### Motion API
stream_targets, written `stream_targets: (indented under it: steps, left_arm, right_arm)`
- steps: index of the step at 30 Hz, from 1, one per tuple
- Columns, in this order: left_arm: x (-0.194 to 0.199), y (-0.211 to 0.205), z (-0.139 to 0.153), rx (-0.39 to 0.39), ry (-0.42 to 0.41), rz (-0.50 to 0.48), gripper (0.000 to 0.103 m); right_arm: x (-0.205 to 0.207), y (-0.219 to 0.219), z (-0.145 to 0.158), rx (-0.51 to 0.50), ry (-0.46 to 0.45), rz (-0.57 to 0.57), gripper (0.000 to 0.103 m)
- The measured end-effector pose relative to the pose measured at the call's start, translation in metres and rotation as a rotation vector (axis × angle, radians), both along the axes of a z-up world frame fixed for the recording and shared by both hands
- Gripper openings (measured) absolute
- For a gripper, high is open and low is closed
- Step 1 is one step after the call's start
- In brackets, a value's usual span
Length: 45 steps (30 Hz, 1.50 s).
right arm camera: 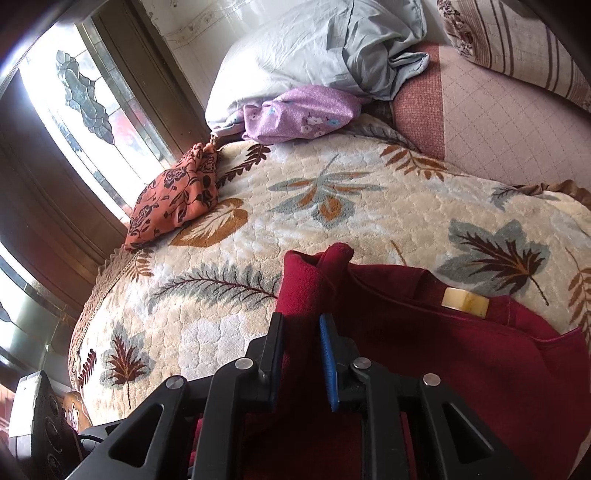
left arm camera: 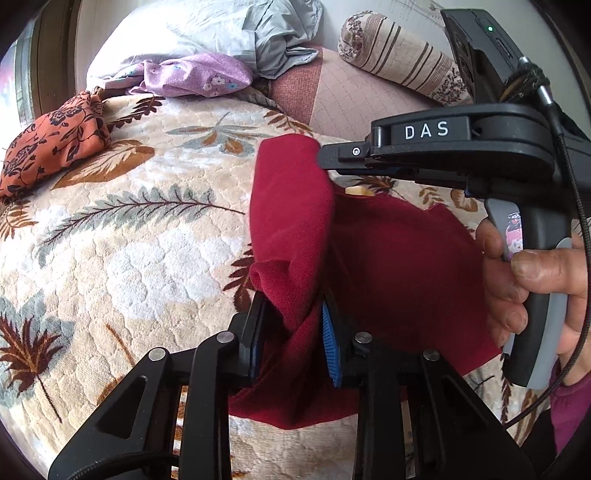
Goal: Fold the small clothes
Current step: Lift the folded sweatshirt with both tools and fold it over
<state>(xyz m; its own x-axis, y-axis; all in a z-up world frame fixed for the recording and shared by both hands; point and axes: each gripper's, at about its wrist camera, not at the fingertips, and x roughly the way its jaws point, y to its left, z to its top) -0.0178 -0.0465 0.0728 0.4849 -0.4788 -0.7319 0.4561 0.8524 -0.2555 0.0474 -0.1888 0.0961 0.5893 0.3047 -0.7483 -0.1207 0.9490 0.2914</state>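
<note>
We have the dark red garment [left arm camera: 399, 266] on the leaf-patterned blanket [left arm camera: 140, 236], most of it lying flat toward the right side of the bed, with one strip of its left edge raised off the blanket between our 2 grippers. In the right wrist view a pale cream tag [right arm camera: 465, 301] shows at the garment's edge. Our left gripper [left arm camera: 295, 332] is clamped narrow on the near end of that raised strip, the red cloth bunched and twisted between its black finger and its blue-padded finger [left arm camera: 330, 343]. Our right gripper [left arm camera: 325, 157] pinches the far end of the strip; seen from the side in the left wrist view, its jaws are nearly together on the cloth, and our right hand [left arm camera: 532, 288] is wrapped round its grey and black handle. Beyond the garment, an orange floral cloth [left arm camera: 51, 147] lies at the blanket's left edge near the window [right arm camera: 85, 107], a purple floral cloth [left arm camera: 195, 75] sits at the head of the bed, touching a pale blue pillow [left arm camera: 207, 33], and a striped bolster [left arm camera: 399, 55] rests well apart to the right.
</note>
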Motion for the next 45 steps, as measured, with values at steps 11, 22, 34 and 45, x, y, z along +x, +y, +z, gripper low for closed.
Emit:
stream_targets:
  steps: [11, 22, 34, 45]
  left_arm:
    - [-0.005, -0.004, 0.003, 0.001, 0.003, 0.003, 0.024]
    - [-0.007, -0.004, 0.0, 0.013, 0.0, -0.007, 0.024]
    - [-0.037, -0.036, 0.035, -0.052, -0.034, -0.108, 0.024]
    - [-0.076, -0.127, 0.053, -0.078, -0.026, -0.274, 0.024]
  right_arm:
    - [-0.012, -0.021, -0.005, 0.142, 0.077, -0.029, 0.081]
    - [0.023, 0.021, -0.054, 0.111, 0.143, -0.008, 0.032]
    - [-0.024, -0.014, 0.005, 0.039, -0.015, -0.019, 0.017]
    - [-0.081, -0.111, 0.032, 0.062, -0.051, -0.121, 0.016]
